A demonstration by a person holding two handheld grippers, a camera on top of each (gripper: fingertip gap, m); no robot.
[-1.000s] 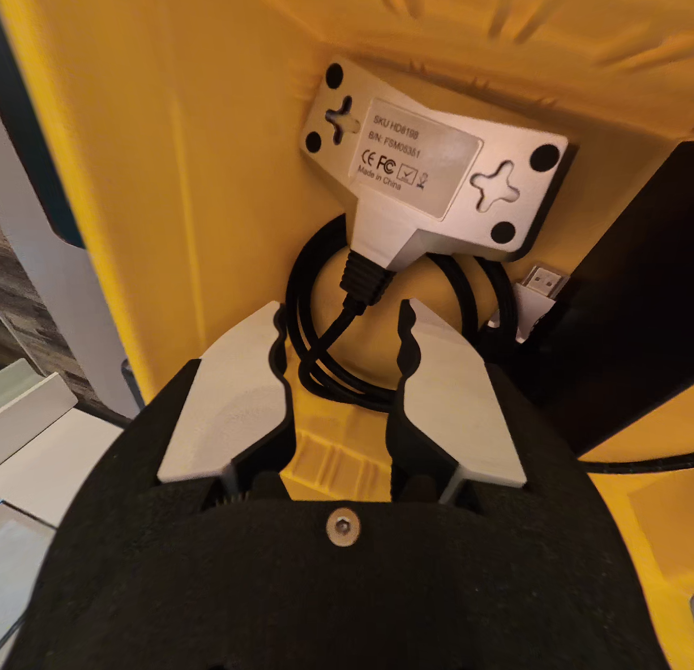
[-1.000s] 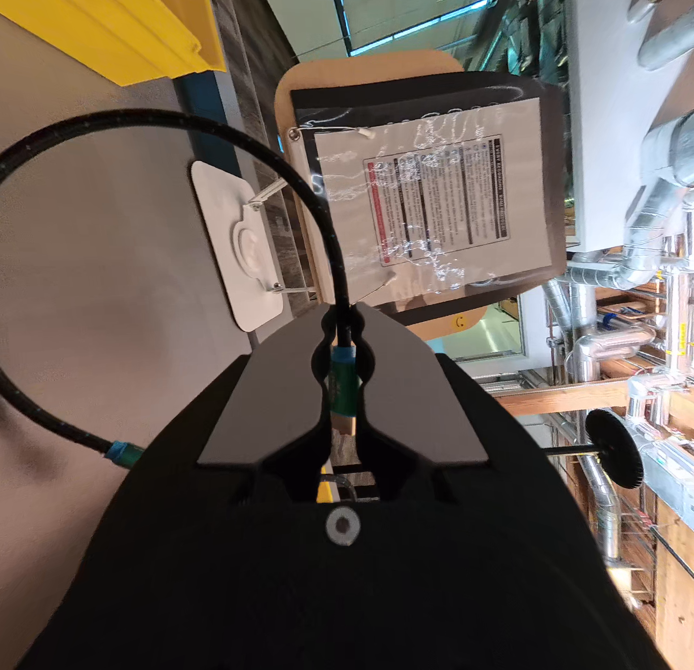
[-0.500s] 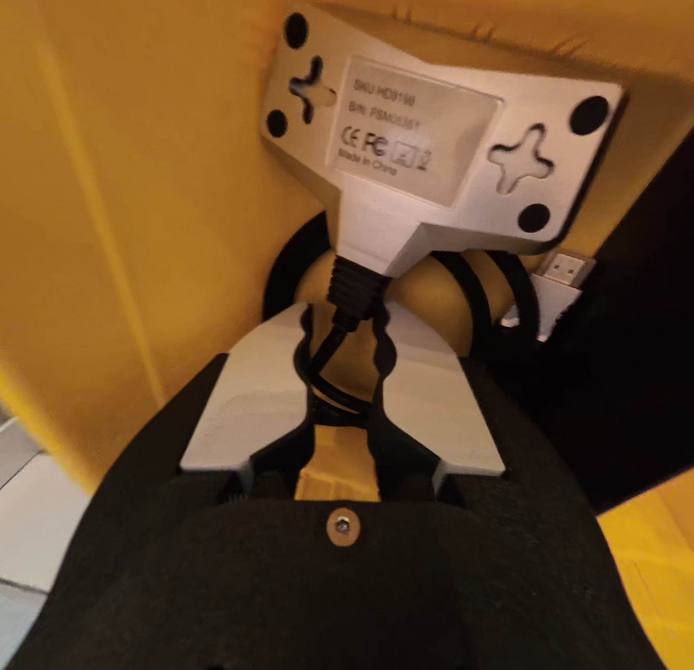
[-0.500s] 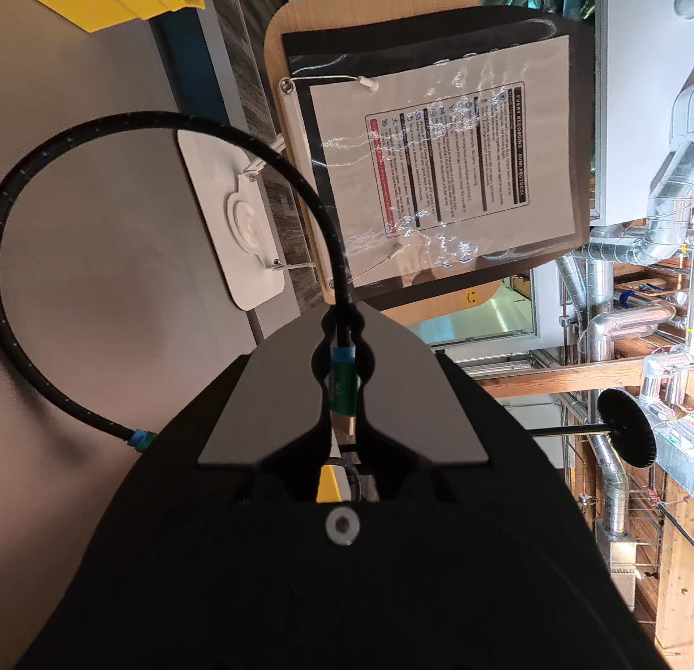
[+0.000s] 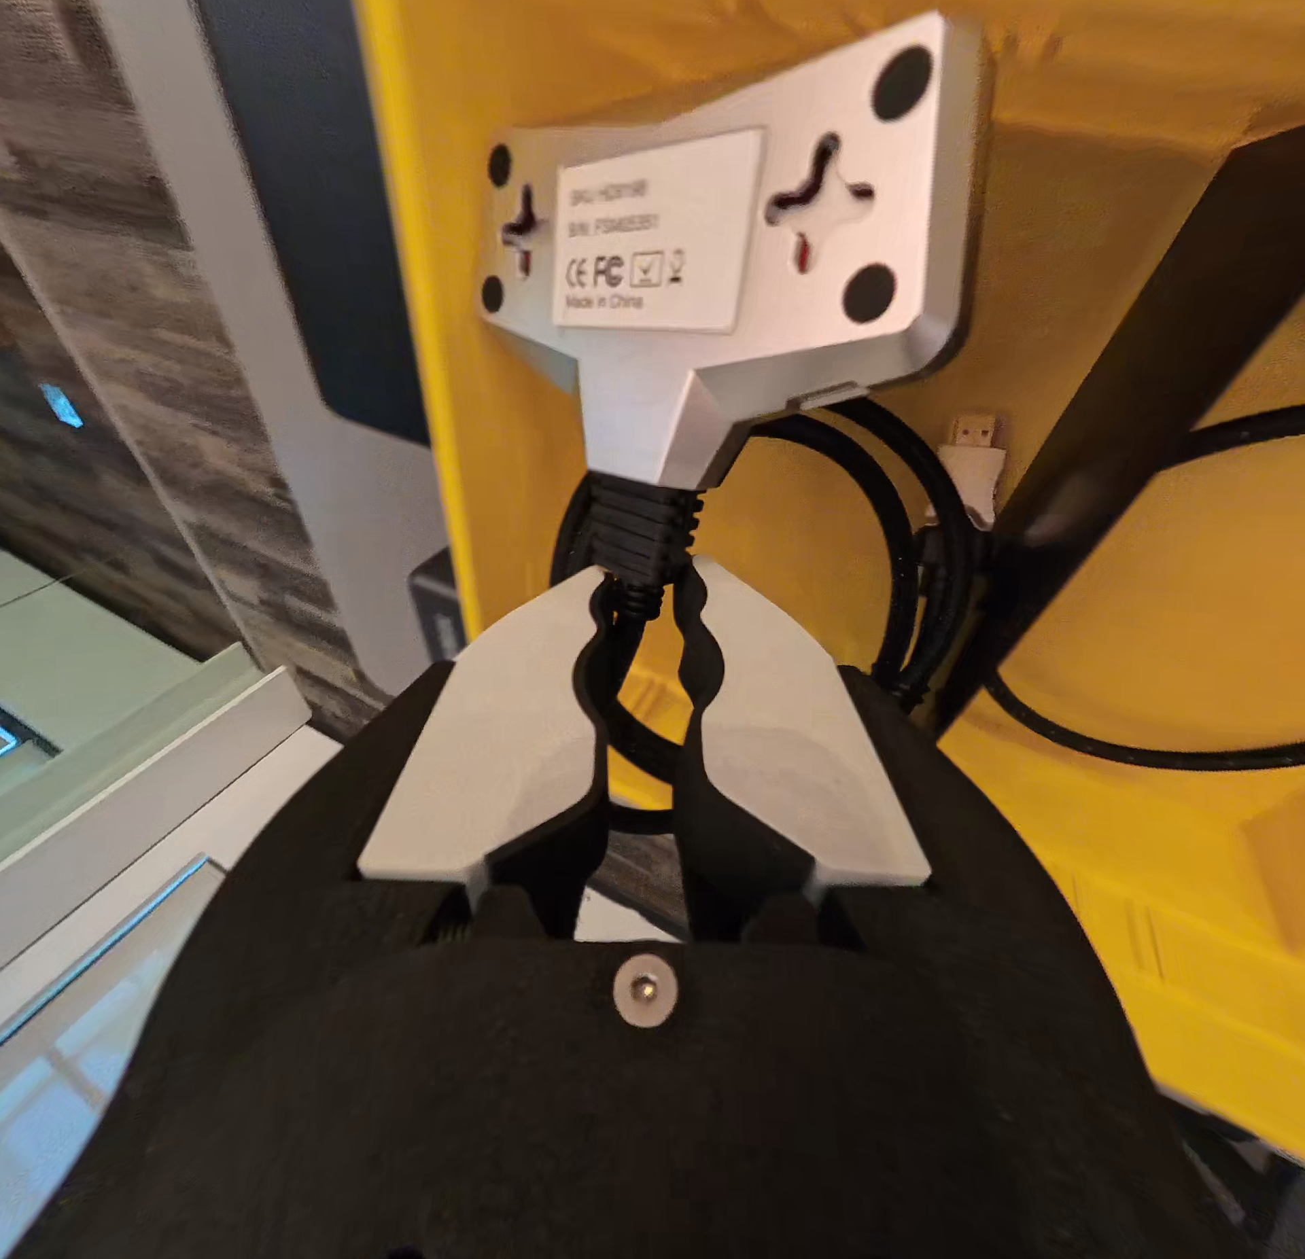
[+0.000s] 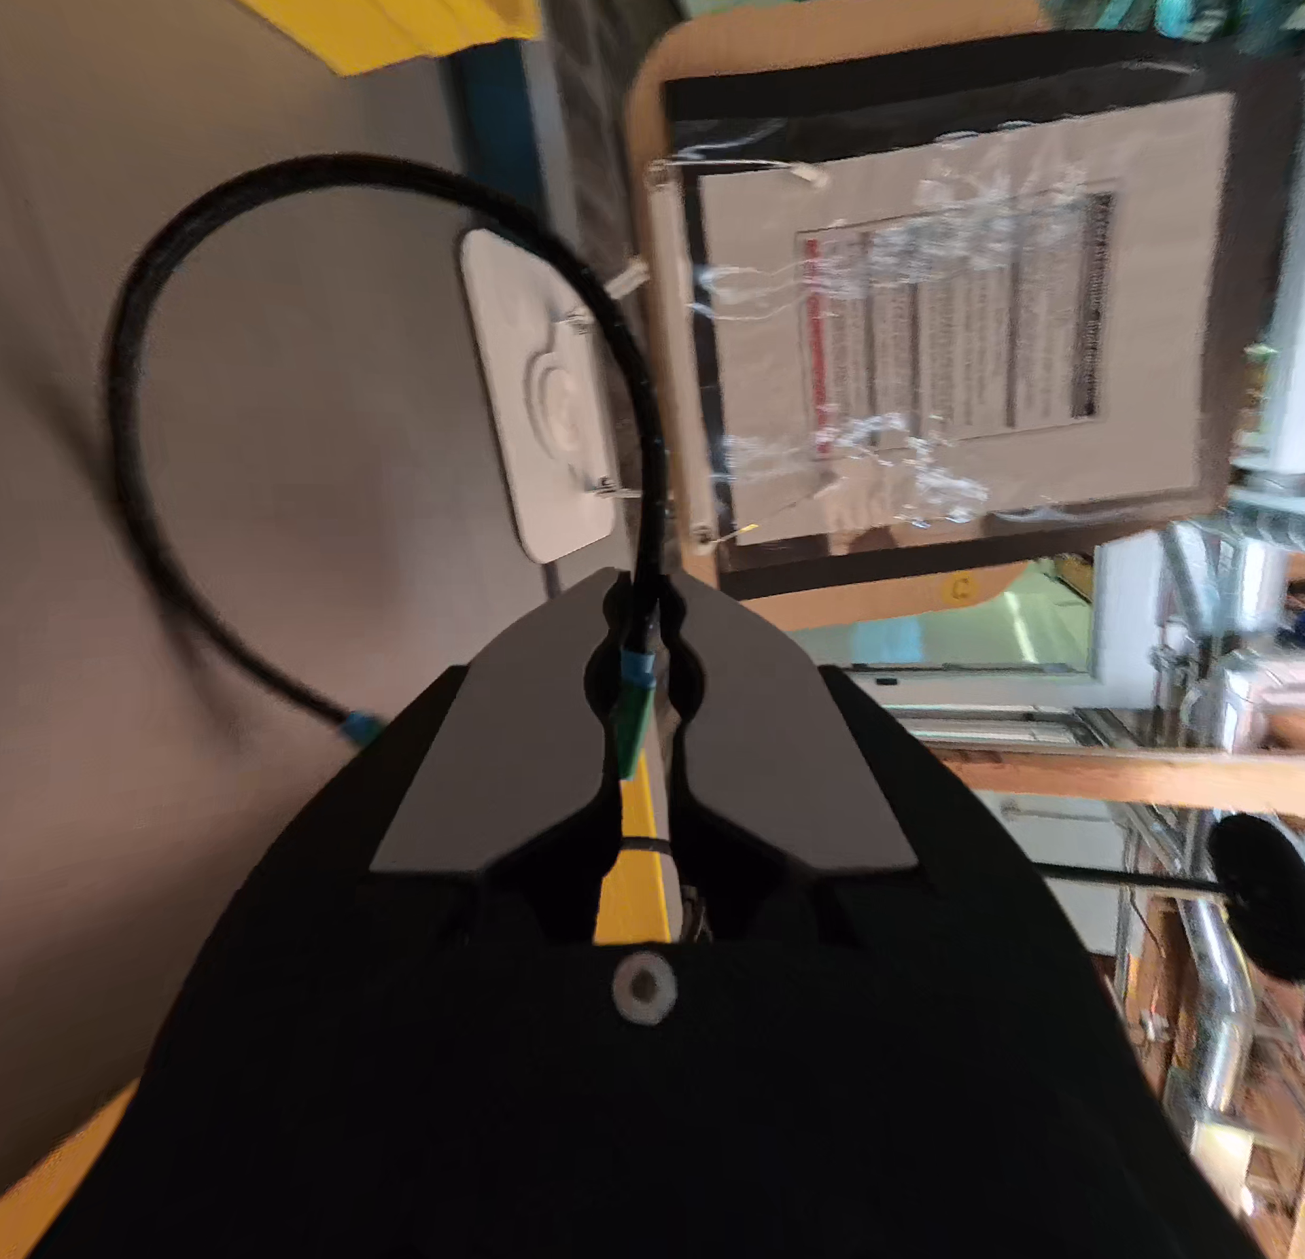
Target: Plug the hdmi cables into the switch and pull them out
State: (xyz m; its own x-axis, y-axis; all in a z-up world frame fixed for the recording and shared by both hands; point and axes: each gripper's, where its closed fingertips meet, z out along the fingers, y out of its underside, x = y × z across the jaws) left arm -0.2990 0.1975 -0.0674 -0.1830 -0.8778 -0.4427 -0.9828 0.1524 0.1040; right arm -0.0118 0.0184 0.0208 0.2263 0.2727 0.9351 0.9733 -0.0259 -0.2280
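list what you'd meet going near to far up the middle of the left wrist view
left gripper shut on the black cable → ribbed black strain relief → silver hdmi switch, underside facing the camera → yellow bin wall

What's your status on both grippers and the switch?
Left gripper shut on switch's black lead. Right gripper shut on green-ended cable. Silver switch label-side up, unobstructed.
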